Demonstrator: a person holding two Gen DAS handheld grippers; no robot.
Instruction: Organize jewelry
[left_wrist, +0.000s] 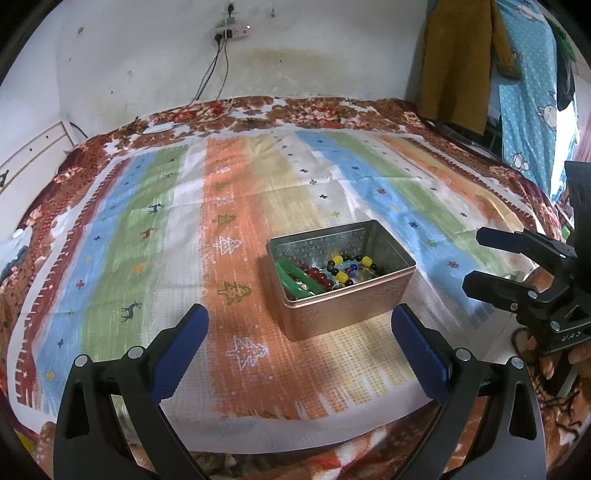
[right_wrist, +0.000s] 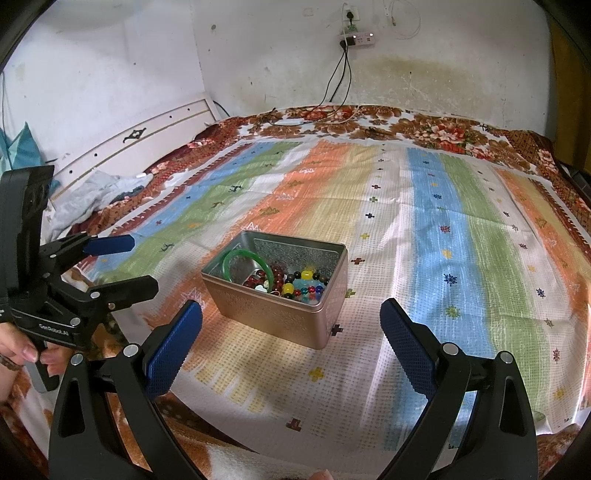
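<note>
A rose-gold metal tin (left_wrist: 345, 312) stands open on the striped cloth; it also shows in the right wrist view (right_wrist: 280, 319). Inside lie a green bangle (left_wrist: 293, 280) (right_wrist: 236, 260), dark red beads (left_wrist: 319, 275) (right_wrist: 264, 277) and a yellow-and-black bead bracelet (left_wrist: 351, 267) (right_wrist: 301, 280). My left gripper (left_wrist: 301, 332) is open and empty, just in front of the tin. My right gripper (right_wrist: 291, 326) is open and empty, also in front of the tin. Each gripper shows in the other's view, the right one (left_wrist: 476, 258) to the tin's right, the left one (right_wrist: 129, 264) to its left.
The striped cloth (left_wrist: 221, 221) covers a bed with a floral blanket (left_wrist: 314, 110). A wall with a power strip (right_wrist: 356, 38) and cables is behind. A white headboard (right_wrist: 129, 140) and crumpled clothes (right_wrist: 99, 195) are far left. Hanging clothes (left_wrist: 461, 62) are at right.
</note>
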